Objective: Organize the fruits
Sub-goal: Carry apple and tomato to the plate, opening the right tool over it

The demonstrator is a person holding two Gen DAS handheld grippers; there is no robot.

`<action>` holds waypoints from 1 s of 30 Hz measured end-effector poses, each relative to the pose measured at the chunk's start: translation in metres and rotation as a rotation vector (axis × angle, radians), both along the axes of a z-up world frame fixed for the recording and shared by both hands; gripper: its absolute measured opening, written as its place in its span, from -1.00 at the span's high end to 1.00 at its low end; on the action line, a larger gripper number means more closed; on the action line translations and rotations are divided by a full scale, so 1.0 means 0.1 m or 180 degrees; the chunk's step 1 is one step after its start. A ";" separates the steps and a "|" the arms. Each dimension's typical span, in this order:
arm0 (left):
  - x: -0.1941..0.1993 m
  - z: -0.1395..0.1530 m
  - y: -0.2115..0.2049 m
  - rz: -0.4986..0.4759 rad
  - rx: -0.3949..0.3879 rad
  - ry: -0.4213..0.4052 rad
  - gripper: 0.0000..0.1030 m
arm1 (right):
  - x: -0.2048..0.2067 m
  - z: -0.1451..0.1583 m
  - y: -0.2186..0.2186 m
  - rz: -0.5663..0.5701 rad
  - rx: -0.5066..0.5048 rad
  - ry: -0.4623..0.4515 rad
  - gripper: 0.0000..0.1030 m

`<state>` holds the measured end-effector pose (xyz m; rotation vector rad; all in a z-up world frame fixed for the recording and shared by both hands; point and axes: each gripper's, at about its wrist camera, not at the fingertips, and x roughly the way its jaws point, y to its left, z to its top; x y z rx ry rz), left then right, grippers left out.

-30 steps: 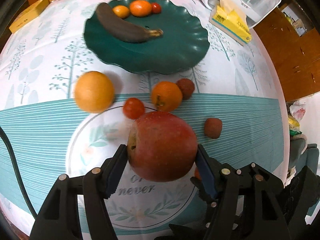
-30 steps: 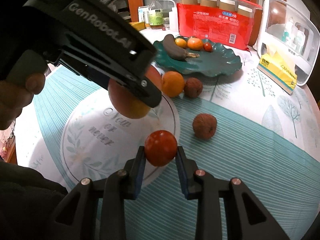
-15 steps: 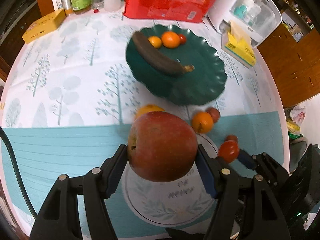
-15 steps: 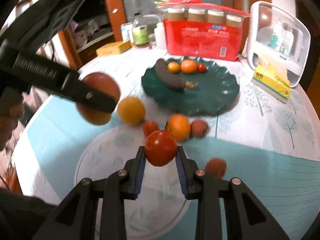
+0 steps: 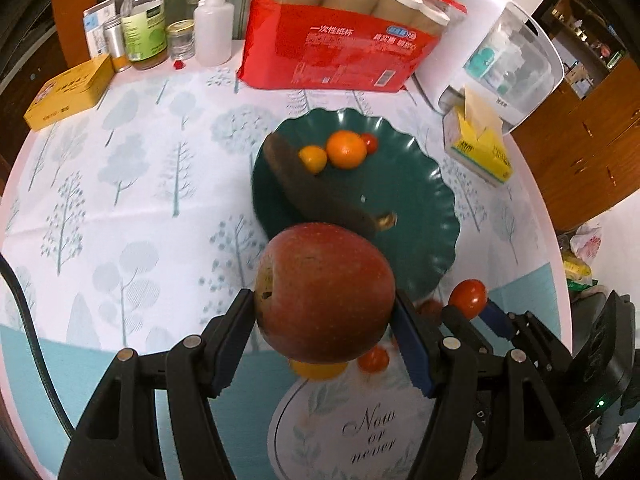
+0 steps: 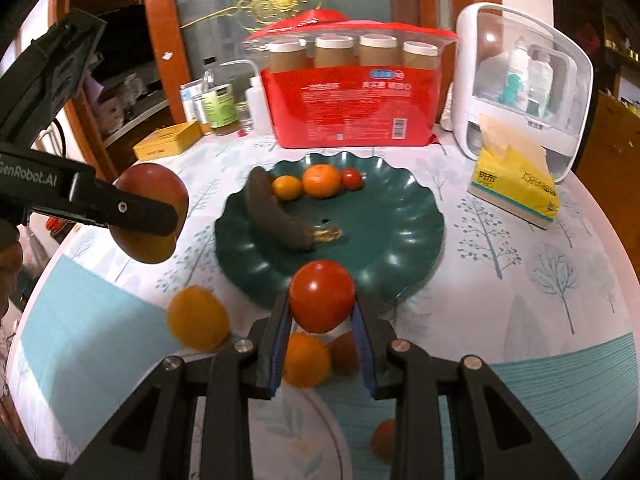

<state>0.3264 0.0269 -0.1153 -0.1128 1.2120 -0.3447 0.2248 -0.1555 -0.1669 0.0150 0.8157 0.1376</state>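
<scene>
Left wrist view: my left gripper (image 5: 324,312) clamps the apple (image 5: 324,292) at 6 o'clock of the green plate (image 5: 436,204), my right gripper (image 6: 322,320) pinches the tomato (image 6: 322,296), and crowding both over the plate risks collision, dropping fruit.

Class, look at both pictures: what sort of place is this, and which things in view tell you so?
Probably a home dining room: a round table under a tree-print tablecloth, a green fruit plate, a tissue box, and wooden cabinets behind.
</scene>
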 end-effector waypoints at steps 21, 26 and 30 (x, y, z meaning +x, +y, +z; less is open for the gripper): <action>0.29 -0.48 -0.37 -0.0215 -0.0117 0.0191 -0.30 | 0.41 -0.35 -0.23 -0.0270 0.0232 0.0320 0.40; 0.29 -0.54 -0.37 -0.0175 0.0018 0.0292 -0.34 | 0.42 -0.35 -0.20 -0.0244 0.0250 0.0342 0.14; 0.25 -0.31 -0.31 -0.0182 -0.0181 0.0026 -0.59 | 0.39 -0.28 -0.19 -0.0272 0.0301 0.0317 -0.21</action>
